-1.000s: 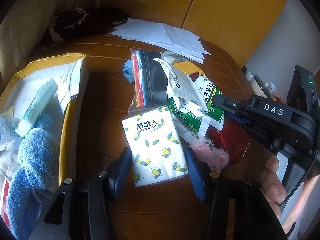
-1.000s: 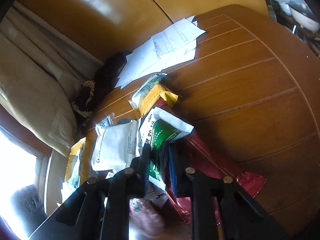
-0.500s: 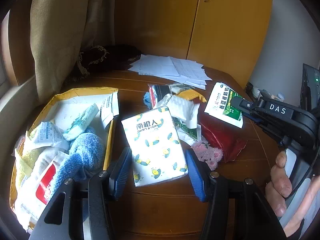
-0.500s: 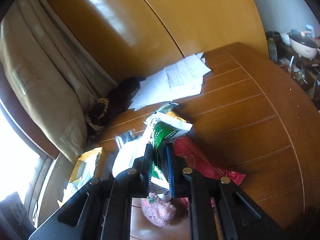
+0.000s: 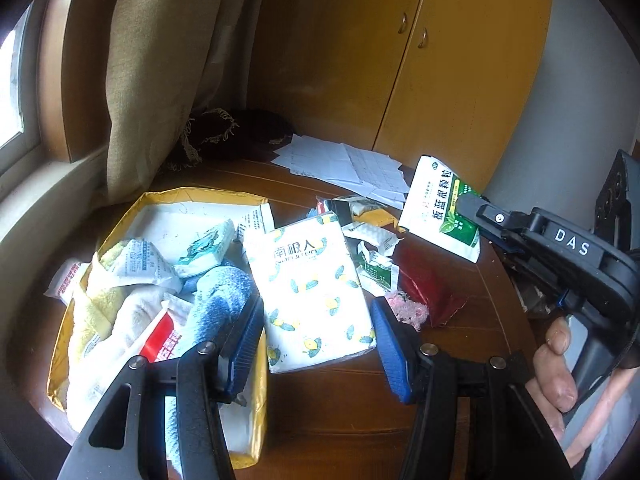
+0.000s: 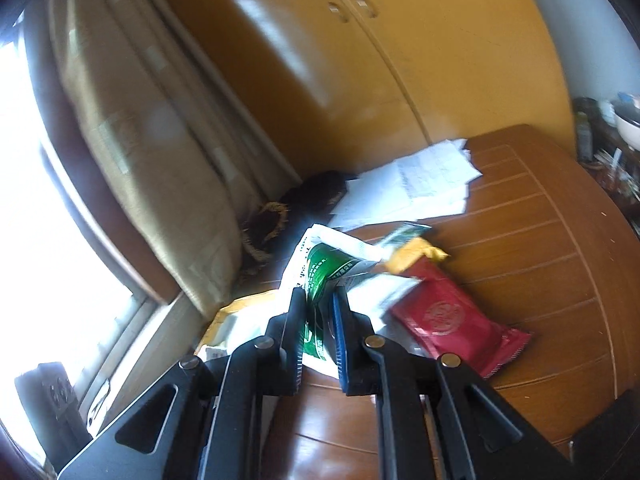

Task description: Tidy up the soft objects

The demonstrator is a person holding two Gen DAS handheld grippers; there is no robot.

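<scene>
My left gripper point(image 5: 318, 326) is shut on a white tissue pack with lemon print point(image 5: 312, 288) and holds it above the table, beside a yellow box point(image 5: 200, 196). The box holds towels, a blue cloth point(image 5: 218, 296) and packets. My right gripper point(image 6: 318, 320) is shut on a white and green medicine sachet point(image 6: 324, 268), lifted off the table; it also shows in the left wrist view point(image 5: 440, 208). A red packet point(image 6: 452, 316), a pink fluffy item point(image 5: 408, 308) and torn sachets point(image 5: 376, 256) lie on the wooden table point(image 6: 540, 248).
Loose white papers point(image 5: 344, 160) and a dark fringed cloth point(image 5: 224, 136) lie at the table's far side. A curtain point(image 5: 160, 72) hangs left, yellow cupboards point(image 5: 400, 60) stand behind. A yellow packet point(image 6: 416, 256) lies near the red one.
Both grippers have risen from the table. The left lifted the tissue pack toward the yellow box. The right lifted the green sachet clear of the pile.
</scene>
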